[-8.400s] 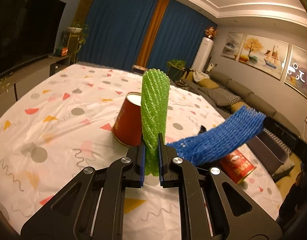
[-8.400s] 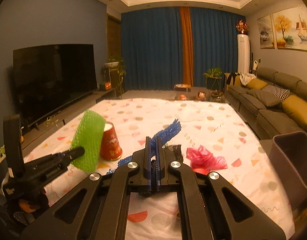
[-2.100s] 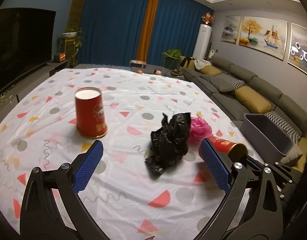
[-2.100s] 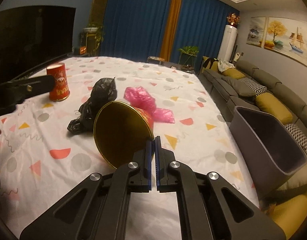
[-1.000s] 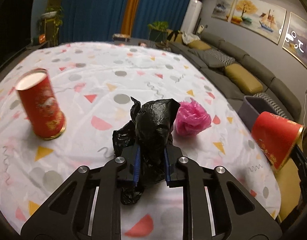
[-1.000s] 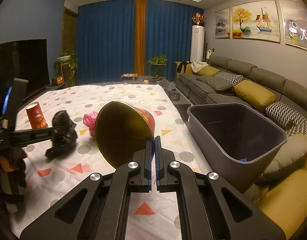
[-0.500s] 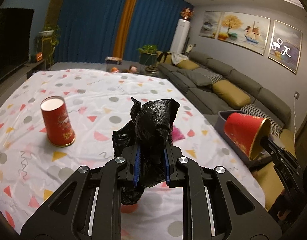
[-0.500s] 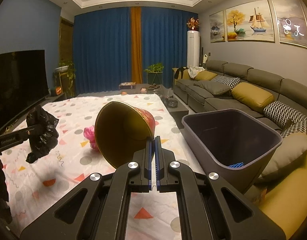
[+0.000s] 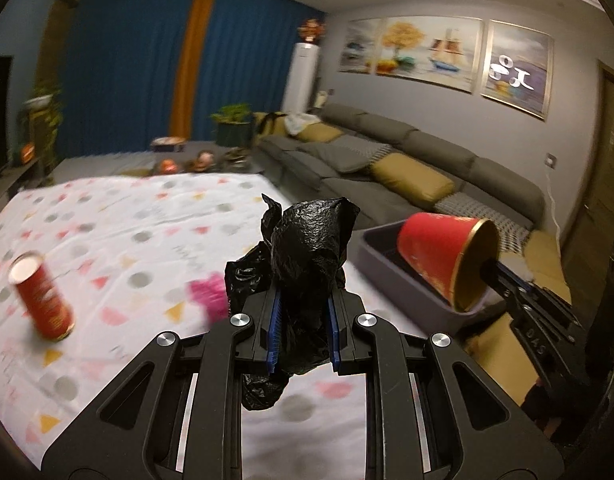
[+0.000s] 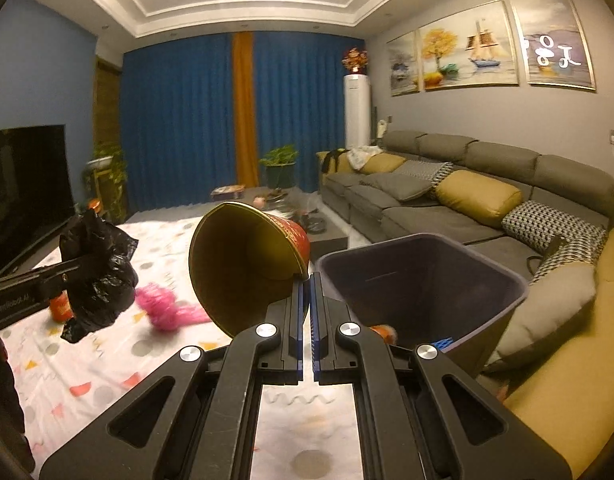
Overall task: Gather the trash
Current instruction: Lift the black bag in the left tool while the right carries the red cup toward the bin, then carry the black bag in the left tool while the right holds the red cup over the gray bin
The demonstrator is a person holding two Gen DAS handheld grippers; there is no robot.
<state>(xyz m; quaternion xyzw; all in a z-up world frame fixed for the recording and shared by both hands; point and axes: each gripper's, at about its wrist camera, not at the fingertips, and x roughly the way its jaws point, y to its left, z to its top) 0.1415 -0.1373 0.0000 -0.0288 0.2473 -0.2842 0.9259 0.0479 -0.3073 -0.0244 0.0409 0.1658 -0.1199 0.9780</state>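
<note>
Red paper cup clamped by its rim in the right hand-held gripper, long axis near level, gold mouth facing the camera, just left of the grey trash bin rim; this hand is nearer the bin. Black plastic bag pinched in the left hand-held gripper, above the tabletop, bin to its right. Pink bag and a second red cup remain on the tabletop.

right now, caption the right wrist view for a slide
Right gripper pinches a red paper cup by its rim beside the grey bin.
</note>
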